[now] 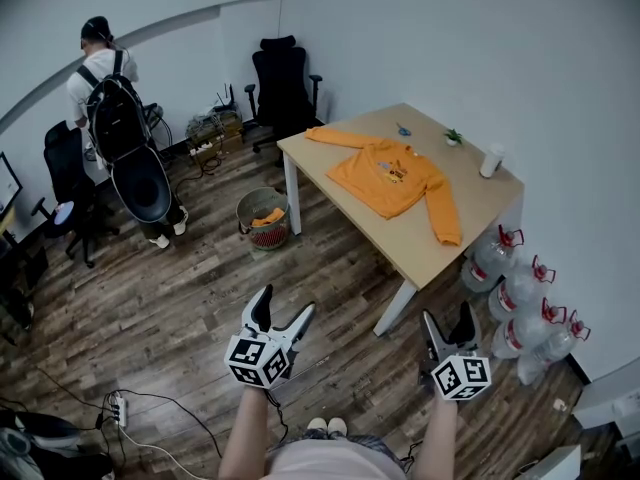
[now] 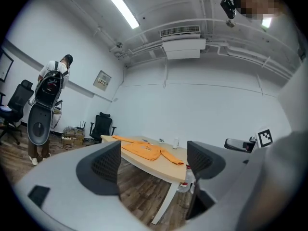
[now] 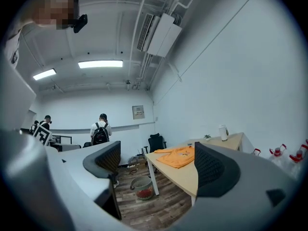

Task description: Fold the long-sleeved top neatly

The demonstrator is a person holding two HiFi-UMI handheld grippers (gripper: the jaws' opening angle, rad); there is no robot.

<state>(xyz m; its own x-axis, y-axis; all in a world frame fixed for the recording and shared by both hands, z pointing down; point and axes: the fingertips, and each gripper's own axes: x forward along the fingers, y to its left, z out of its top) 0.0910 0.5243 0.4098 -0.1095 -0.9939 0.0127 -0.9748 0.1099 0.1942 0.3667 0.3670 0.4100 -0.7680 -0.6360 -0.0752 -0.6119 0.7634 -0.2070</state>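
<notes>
An orange long-sleeved top [image 1: 390,176] lies spread flat on the light wooden table [image 1: 470,208], sleeves out to either side. I stand a few steps back from the table. My left gripper [image 1: 286,303] and right gripper [image 1: 447,313] are both held level over the wood floor, far short of the top. Both are open with nothing between the jaws. In the left gripper view the top [image 2: 144,148] shows beyond the open left gripper [image 2: 154,162]. The right gripper view frames the top [image 3: 178,157] past the open right gripper [image 3: 156,165].
A small plant [image 1: 454,137] and a white bottle [image 1: 491,160] stand at the table's far side. A waste basket [image 1: 264,218] sits by the table's left leg, water jugs [image 1: 525,298] at its right. A person with a backpack [image 1: 115,118] and an office chair [image 1: 283,88] are behind.
</notes>
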